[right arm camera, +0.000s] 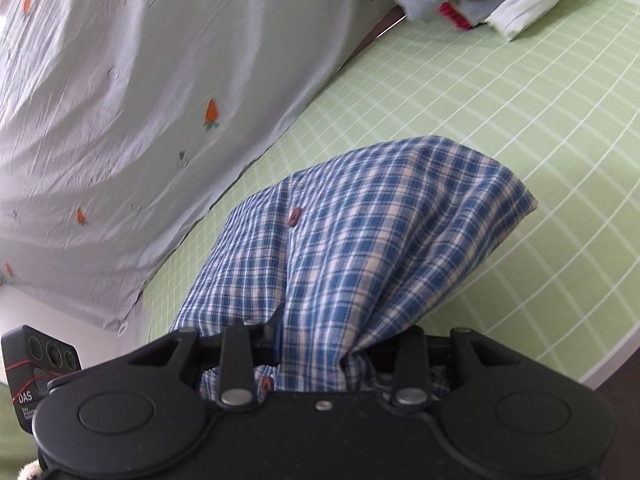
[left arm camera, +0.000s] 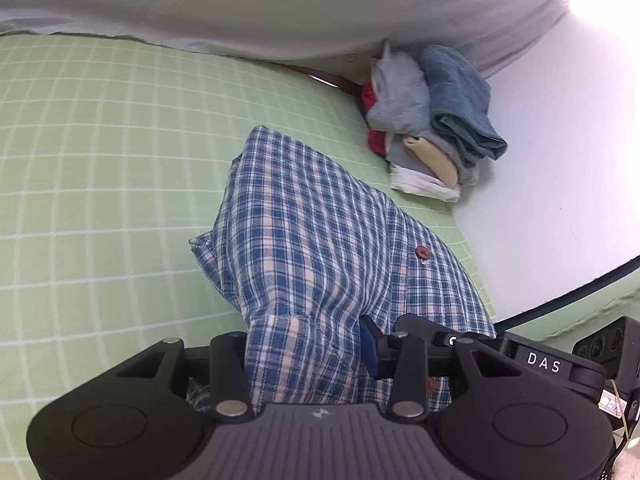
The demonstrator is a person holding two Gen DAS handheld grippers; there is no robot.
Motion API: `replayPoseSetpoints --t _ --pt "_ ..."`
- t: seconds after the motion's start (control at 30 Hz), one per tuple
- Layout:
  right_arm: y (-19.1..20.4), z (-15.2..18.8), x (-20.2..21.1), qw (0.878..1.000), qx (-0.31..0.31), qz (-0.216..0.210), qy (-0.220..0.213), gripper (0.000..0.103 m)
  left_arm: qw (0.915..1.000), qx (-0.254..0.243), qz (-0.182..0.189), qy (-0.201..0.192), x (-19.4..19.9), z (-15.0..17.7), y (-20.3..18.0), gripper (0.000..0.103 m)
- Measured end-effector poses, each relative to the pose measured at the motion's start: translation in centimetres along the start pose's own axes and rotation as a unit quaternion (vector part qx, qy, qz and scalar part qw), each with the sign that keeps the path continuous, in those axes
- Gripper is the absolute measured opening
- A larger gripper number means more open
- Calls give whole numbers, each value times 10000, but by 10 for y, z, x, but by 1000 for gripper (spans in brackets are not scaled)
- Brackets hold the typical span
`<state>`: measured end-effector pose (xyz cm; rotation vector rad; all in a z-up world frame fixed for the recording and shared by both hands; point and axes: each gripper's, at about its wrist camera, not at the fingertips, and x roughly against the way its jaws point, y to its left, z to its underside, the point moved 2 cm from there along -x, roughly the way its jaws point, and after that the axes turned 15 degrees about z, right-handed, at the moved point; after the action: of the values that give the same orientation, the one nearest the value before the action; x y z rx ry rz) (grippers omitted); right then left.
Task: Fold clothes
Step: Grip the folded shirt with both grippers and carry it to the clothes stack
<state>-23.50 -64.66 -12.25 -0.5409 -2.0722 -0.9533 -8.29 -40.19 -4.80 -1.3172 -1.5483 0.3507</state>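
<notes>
Both claws are clamped on the same blue, white and peach plaid cotton button-up shirt (left arm camera: 320,240): the left claw (left arm camera: 308,360) has a thick bunch of fabric squeezed between its black fingers, and the right claw (right arm camera: 316,344) is doing the same a little way along the hem. The shirt hangs from the two grips and its far end trails onto the pale green bed sheet with the white grid lines (left arm camera: 100,160), so it's half carried, half dragging. Biggest risk I see is that the grips are on bunched cloth rather than a clean edge, so a layer could slide out on one side and the fold would come out crooked. The dragging end could also catch on the sheet and roll under itself, which would ruin whatever fold is already in there. The dark red buttons (left arm camera: 422,252) sit close to the claws too, and a snag on one would tug the placket sideways. Around it: a stack of already folded clothes (left arm camera: 432,120) (grey, denim blue, cream, white, a bit of red) sits near the corner by the white wall (left arm camera: 560,160), fairly near the shirt's far end, so a careless swing could knock it over. The light quilt with little orange carrots (right arm camera: 100,100) is piled along the side and eats up some laying-out room.
</notes>
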Motion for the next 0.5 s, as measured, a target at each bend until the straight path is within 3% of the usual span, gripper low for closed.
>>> replayPoseSetpoints --t 0.27,0.5 --pt "-50 -73 9 9989 -111 17 -453 37 9989 -414 215 -52 -76 -53 -38 43" --pt "-96 -190 25 9949 368 -310 -886 37 9944 -310 431 -911 -156 -112 -112 43"
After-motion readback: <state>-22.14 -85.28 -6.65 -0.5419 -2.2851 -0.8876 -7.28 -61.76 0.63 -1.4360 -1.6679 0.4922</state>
